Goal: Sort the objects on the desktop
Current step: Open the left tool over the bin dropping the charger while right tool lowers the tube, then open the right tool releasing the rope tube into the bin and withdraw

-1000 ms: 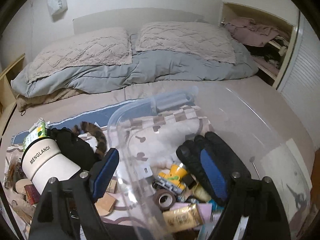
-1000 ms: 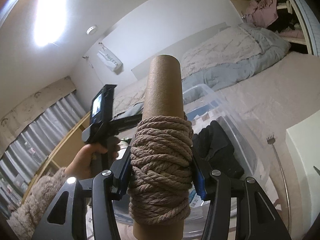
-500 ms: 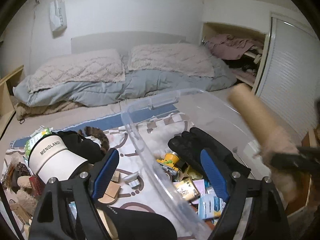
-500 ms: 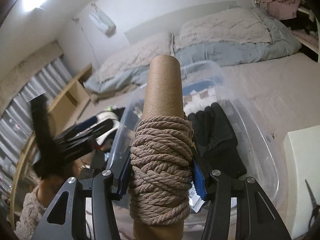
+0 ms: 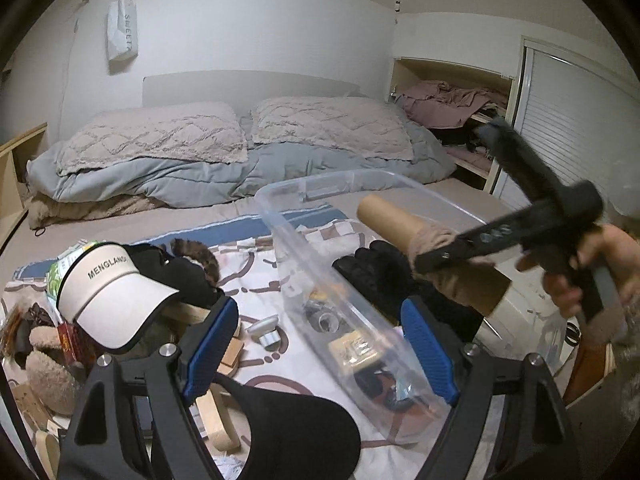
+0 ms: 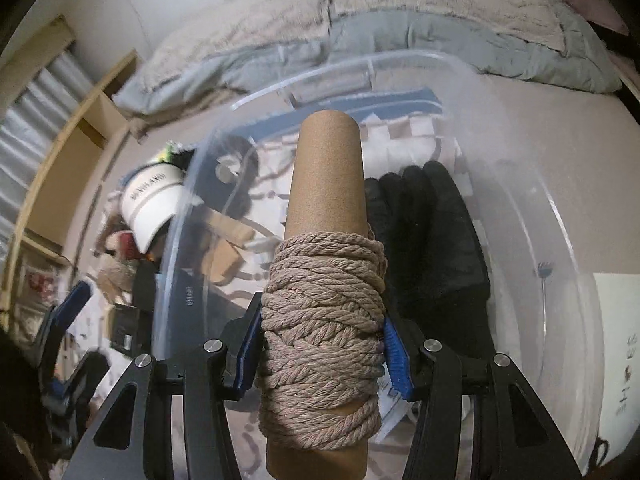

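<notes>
My right gripper [image 6: 322,348] is shut on a cardboard tube wound with beige rope [image 6: 324,320] and holds it tilted down over the clear plastic bin [image 6: 180,240]. Black gloves [image 6: 432,240] lie inside the bin. In the left wrist view the same rope tube [image 5: 400,220] hangs above the bin [image 5: 320,184] and the gloves [image 5: 380,264], with a hand gripping the right tool at the far right. My left gripper [image 5: 320,344] stands open at the bin's near left wall, with nothing gripped. A white visor cap [image 5: 112,300] lies left of the bin.
The bin holds tape, a small box and other bits. Left of it lie a black cap brim [image 5: 296,432], wood blocks [image 5: 232,352], a silver knob [image 5: 266,330] and plush slippers [image 5: 48,372]. Pillows [image 5: 160,136] lie behind. A back scratcher [image 6: 544,276] lies right of the bin.
The right gripper has tipped downward with the rope tube, now over the bin, and has come into the left wrist view from the right. The left gripper has drawn back toward the bin's left side.
</notes>
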A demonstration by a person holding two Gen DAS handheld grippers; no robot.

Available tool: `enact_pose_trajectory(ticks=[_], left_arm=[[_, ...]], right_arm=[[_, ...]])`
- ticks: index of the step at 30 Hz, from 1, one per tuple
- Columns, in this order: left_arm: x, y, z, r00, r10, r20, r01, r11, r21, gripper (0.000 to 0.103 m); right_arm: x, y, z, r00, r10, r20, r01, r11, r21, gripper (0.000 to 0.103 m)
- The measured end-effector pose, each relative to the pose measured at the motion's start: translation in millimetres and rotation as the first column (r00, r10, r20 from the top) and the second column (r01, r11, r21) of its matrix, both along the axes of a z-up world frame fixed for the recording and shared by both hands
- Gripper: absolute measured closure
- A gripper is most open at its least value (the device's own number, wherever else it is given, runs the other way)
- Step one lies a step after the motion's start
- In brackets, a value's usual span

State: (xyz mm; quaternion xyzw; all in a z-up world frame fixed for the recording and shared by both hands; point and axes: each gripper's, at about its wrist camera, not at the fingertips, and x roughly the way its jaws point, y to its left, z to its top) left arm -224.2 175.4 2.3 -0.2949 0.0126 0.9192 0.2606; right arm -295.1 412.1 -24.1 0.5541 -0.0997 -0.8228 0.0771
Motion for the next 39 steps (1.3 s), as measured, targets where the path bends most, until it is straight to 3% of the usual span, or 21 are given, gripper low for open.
enact_pose_trajectory(ticks=[6, 8, 10, 16, 23, 31, 37, 39], left_arm=[[-3.2, -10.3, -13.7, 1.000, 0.007, 0.030, -0.008, 0.999, 0.033, 0.019], [-5.9, -13.7, -17.8, 0.999, 0.015, 0.043, -0.017, 0.999, 0.045, 0.019], [-9.5, -16.3, -21.9, 0.998, 0.020, 0.063, -0.023, 0.998, 0.053, 0.019], [-9.9, -24.1, -25.2, 0.996, 0.038, 0.086, -0.043, 0.997, 0.063, 0.019], [0.4, -24.6, -17.3, 0.997, 0.048, 0.066, -0.050, 0.998, 0.043, 0.019], [14.3, -17.8, -1.7, 0.998, 0.036, 0.041, -0.038, 0.999, 0.029, 0.017], [25.9, -13.3, 10.0, 0.999, 0.033, 0.017, -0.033, 0.999, 0.026, 0.014], [29.8, -12.0, 13.3, 0.999, 0.035, 0.013, -0.036, 0.999, 0.026, 0.007]], right_arm=[[-35.5, -12.4, -24.6, 0.995, 0.024, 0.101, -0.027, 0.999, 0.025, 0.049], [-44.3, -11.2, -36.3, 0.990, -0.002, 0.141, -0.006, 0.998, 0.060, 0.044], [-47.6, -4.1, -39.2, 0.989, -0.048, 0.138, 0.038, 0.997, 0.070, 0.003], [-38.0, 4.7, -18.7, 0.994, -0.091, 0.064, 0.086, 0.994, 0.072, 0.001], [-11.6, 10.3, -4.0, 0.996, -0.093, 0.012, 0.092, 0.994, 0.067, 0.001], [21.4, 6.1, 14.3, 0.990, -0.086, -0.109, 0.092, 0.994, 0.059, 0.000], [62.0, -1.3, 42.9, 0.962, -0.073, -0.261, 0.093, 0.994, 0.063, 0.000], [75.9, -5.0, 51.2, 0.943, -0.065, -0.326, 0.096, 0.992, 0.079, 0.000]])
